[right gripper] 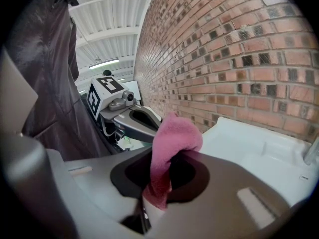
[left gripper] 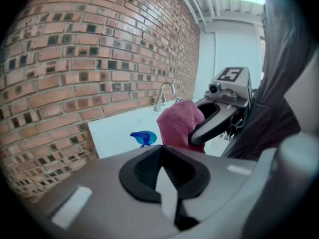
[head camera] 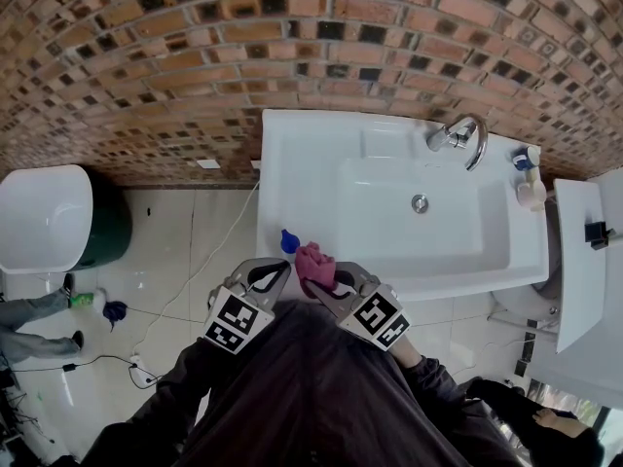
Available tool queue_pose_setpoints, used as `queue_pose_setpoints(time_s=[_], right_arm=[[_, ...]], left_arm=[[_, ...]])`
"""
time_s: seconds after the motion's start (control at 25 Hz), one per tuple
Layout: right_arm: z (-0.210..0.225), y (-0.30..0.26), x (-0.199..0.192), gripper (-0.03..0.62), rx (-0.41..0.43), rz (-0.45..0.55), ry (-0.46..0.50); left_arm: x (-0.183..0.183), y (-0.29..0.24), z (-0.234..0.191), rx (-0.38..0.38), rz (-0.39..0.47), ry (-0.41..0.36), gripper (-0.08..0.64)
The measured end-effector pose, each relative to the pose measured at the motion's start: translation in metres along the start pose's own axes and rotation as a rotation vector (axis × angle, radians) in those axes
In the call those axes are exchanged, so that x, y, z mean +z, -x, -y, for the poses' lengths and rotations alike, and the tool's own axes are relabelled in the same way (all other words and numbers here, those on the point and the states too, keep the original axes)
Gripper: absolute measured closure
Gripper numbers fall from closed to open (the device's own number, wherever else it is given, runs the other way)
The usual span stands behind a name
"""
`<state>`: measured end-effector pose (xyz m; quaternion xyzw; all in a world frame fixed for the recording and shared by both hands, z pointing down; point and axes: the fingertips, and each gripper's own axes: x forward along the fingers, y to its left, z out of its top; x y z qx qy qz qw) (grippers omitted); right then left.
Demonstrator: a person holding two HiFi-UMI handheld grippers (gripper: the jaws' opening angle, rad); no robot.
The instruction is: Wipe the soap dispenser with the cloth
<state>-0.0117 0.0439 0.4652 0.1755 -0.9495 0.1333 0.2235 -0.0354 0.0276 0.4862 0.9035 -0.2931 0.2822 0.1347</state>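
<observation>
The right gripper [right gripper: 158, 183] has its jaws clamped on a pink cloth [right gripper: 174, 136]; the cloth's lower end is pinched between them, and the rest bunches up and folds over above the jaws. The left gripper [left gripper: 164, 180] is fully closed, its jaws pressed together with nothing between them. Both grippers are held side by side at the front left corner of a white sink [head camera: 311, 163], the left one just beside the cloth, and I cannot tell whether it touches it. A small blue pump top [left gripper: 143, 138], apparently the soap dispenser's, shows at the sink's front left edge, just left of the cloth and apart from both grippers. The sink stands against a brick wall [head camera: 195, 66], with a chrome faucet [head camera: 462, 136] at its back right.
</observation>
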Motion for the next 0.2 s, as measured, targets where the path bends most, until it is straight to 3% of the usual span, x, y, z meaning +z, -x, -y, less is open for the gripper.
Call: queue_pose_setpoints(time_s=[0.2], right_arm=[[-0.0004, -0.0012, 0.0009, 0.537, -0.002, 0.0, -0.001]], left_arm=[[0.0006, 0.0001, 0.0013, -0.01, -0.004, -0.013, 0.56]])
